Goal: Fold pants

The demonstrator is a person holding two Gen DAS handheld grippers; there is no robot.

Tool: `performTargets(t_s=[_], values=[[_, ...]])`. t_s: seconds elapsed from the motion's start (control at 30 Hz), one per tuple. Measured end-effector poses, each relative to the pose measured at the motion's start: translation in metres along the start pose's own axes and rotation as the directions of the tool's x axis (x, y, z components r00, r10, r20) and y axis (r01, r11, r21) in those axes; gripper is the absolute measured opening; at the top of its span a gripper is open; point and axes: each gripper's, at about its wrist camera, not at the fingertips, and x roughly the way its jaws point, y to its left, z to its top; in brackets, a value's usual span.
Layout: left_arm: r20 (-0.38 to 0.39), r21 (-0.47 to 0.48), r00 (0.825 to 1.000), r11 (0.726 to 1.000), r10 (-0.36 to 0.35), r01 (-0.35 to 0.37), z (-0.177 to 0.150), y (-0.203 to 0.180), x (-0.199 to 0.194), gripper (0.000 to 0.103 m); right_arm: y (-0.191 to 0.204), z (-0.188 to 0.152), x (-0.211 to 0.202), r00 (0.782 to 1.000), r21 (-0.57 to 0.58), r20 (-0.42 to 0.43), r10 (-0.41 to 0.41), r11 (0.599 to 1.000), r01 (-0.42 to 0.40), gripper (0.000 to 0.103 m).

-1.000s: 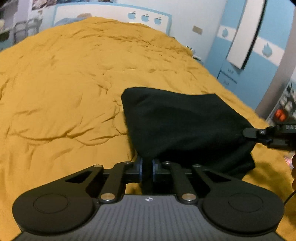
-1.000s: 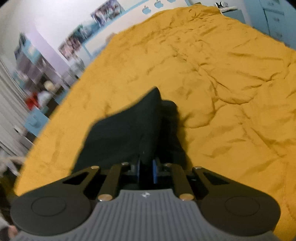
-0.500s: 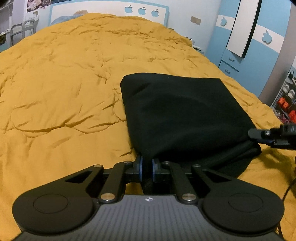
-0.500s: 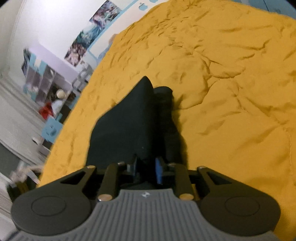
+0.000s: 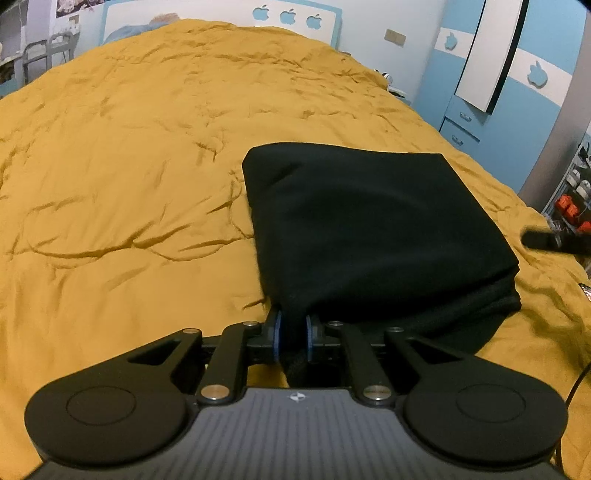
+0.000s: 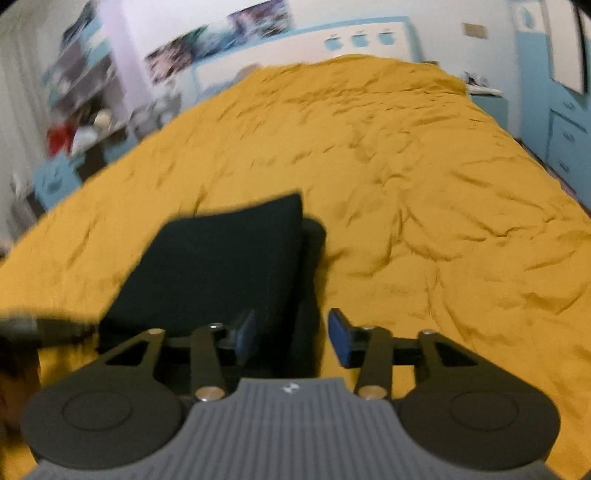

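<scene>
Now the right gripper point(image 6: 291, 334) has let go; its blue fingers point(image 6: 340, 338) stand wide apart with nothing between them. Soft black folded pants point(image 5: 369, 229) lie on the big yellow bed cover point(image 5: 129, 177). Left gripper point(image 5: 293, 336) still pinches their near corner. The fold looks nearly done.

One pair of black pants point(image 5: 373, 229) lies folded on one bed under one mustard-yellow bedspread point(image 5: 122, 155), and two grippers are in play: the left gripper point(image 5: 293, 338) at 6 o'clock in its own view and the right gripper point(image 6: 291, 338) at 6 o'clock in its own. Three blue apple decals point(image 5: 287, 16) sit on the headboard at 12 o'clock, two more point(image 5: 448, 38) on the blue wardrobe at 2 o'clock.
</scene>
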Motion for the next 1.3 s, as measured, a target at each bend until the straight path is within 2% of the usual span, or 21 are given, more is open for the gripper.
performTargets(t_s=[0.1,0.2,0.3,0.37,0.43,0.5,0.57,0.63,0.7,0.73,0.83,0.9,1.0,1.1,1.23,1.3], values=[[-0.006,-0.02,1.0,1.0,-0.006,0.005,0.001,0.002,0.002,0.012,0.007,0.02,0.024,1.0,0.032,-0.007,0.017,0.999,-0.017,0.041],[-0.007,-0.013,1.0,1.0,-0.003,0.002,0.002,0.001,0.003,0.012,0.014,0.041,0.058,0.999,0.01,-0.032,-0.02,1.0,0.02,0.041],[-0.01,-0.017,1.0,1.0,-0.014,0.014,0.002,0.003,0.003,0.012,0.001,0.058,0.093,0.997,0.11,-0.072,0.016,0.994,-0.008,0.04],[-0.015,-0.024,1.0,0.999,-0.028,0.027,0.002,0.006,0.004,0.012,-0.012,0.066,0.112,0.993,0.179,-0.104,0.047,0.983,-0.028,0.009],[-0.016,-0.022,0.999,0.999,-0.038,0.038,0.002,0.006,0.003,0.012,-0.023,0.071,0.118,0.993,0.241,-0.078,0.088,0.968,-0.066,0.008],[-0.018,-0.013,0.999,0.999,-0.041,0.041,0.001,0.006,0.004,0.012,-0.024,0.074,0.12,0.992,0.252,-0.054,0.112,0.963,-0.095,0.008],[-0.02,-0.007,0.999,0.999,-0.039,0.039,-0.001,0.005,0.006,0.012,-0.021,0.07,0.133,0.994,0.203,-0.089,0.071,0.978,-0.052,0.008],[-0.024,0.001,0.999,0.999,-0.035,0.035,-0.001,0.003,0.008,0.012,-0.018,0.064,0.144,0.991,0.136,-0.134,0.006,0.991,0.013,0.016],[-0.027,0.007,0.999,0.999,-0.035,0.036,0.001,0.003,0.006,0.012,-0.017,0.062,0.138,0.993,0.118,-0.119,-0.019,0.992,0.033,0.031],[-0.03,0.004,0.999,0.999,-0.038,0.039,0.001,0.004,0.006,0.012,-0.017,0.062,0.131,0.994,0.126,-0.11,-0.015,0.992,0.029,0.034],[-0.033,-0.004,0.998,0.999,-0.045,0.045,0.001,0.006,0.005,0.013,-0.012,0.054,0.1,0.998,0.11,-0.07,-0.005,0.994,0.012,0.035],[-0.035,-0.004,0.999,0.999,-0.04,0.04,0.001,0.005,0.005,0.013,-0.007,0.044,0.078,0.998,0.079,-0.053,0.033,0.996,-0.028,0.035],[-0.049,-0.006,0.999,1.0,-0.014,0.014,0.004,0.001,0.006,0.014,-0.01,0.026,0.059,0.993,0.048,-0.085,0.085,0.996,-0.081,0.034],[-0.063,0.01,0.998,1.0,0.02,-0.019,0.008,-0.006,0.006,0.014,-0.018,0.009,0.058,0.986,0.053,-0.154,0.061,0.997,-0.054,0.035],[-0.064,0.035,0.997,0.999,0.04,-0.038,0.009,-0.01,0.001,0.014,-0.019,-0.003,0.049,0.985,0.088,-0.166,0.036,0.996,-0.022,0.035],[-0.066,0.035,0.997,0.999,0.042,-0.039,0.007,-0.008,0.0,0.015,-0.014,-0.007,0.048,0.983,0.067,-0.181,0.019,0.998,-0.007,0.035]])
